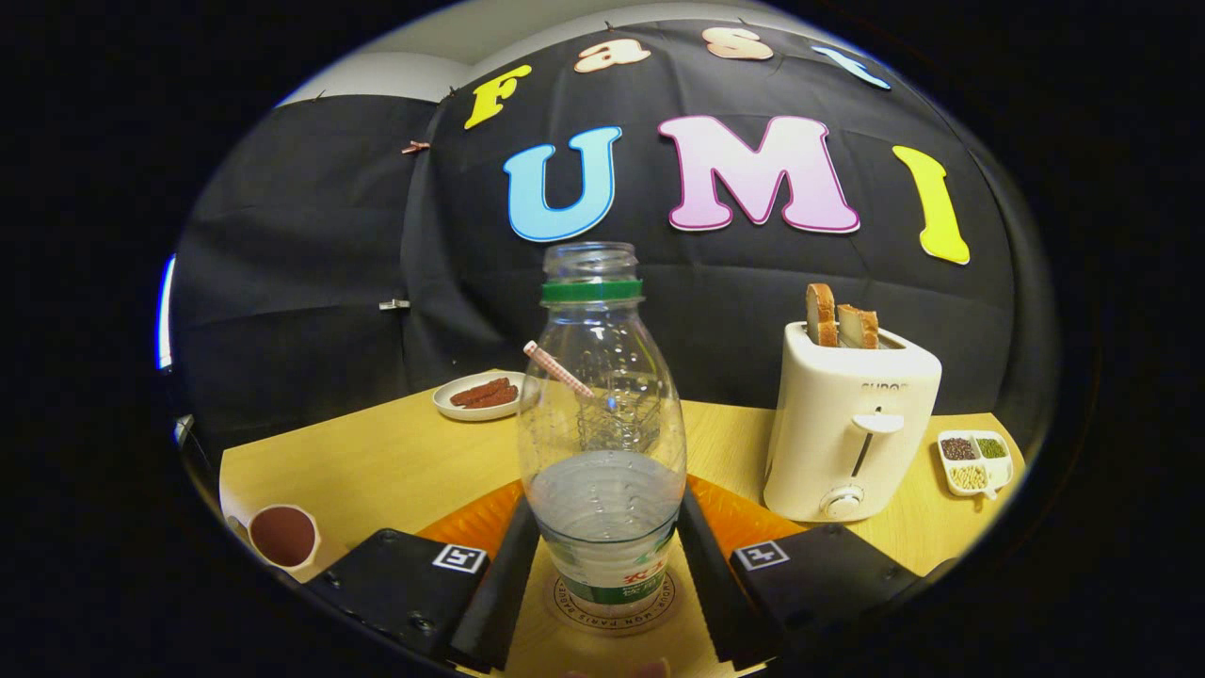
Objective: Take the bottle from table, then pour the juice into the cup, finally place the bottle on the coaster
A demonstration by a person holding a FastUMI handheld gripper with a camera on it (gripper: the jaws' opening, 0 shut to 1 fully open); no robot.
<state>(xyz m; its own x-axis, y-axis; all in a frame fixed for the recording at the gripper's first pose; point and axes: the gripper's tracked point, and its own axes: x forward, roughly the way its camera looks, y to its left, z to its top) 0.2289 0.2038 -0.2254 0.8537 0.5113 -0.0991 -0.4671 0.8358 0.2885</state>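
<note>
A clear plastic bottle (pixel 602 452) with a green neck ring and no cap stands upright on a round wooden coaster (pixel 563 603). It is about a third full of clear liquid. My gripper (pixel 607 508) has one finger against each side of the bottle's lower body, both pressing on it. Just beyond the bottle, seen through it, stands a clear glass cup (pixel 617 419) holding a striped straw (pixel 557 369). An orange mat (pixel 471 523) lies under the coaster, spreading out past both fingers.
A white toaster (pixel 852 424) holding two bread slices stands to the right of the bottle, with a small divided dish (pixel 974 461) of seeds beyond it. A plate (pixel 480 395) of sausages sits at the back left. A paper cup (pixel 282 537) with a brown inside stands near the left table edge.
</note>
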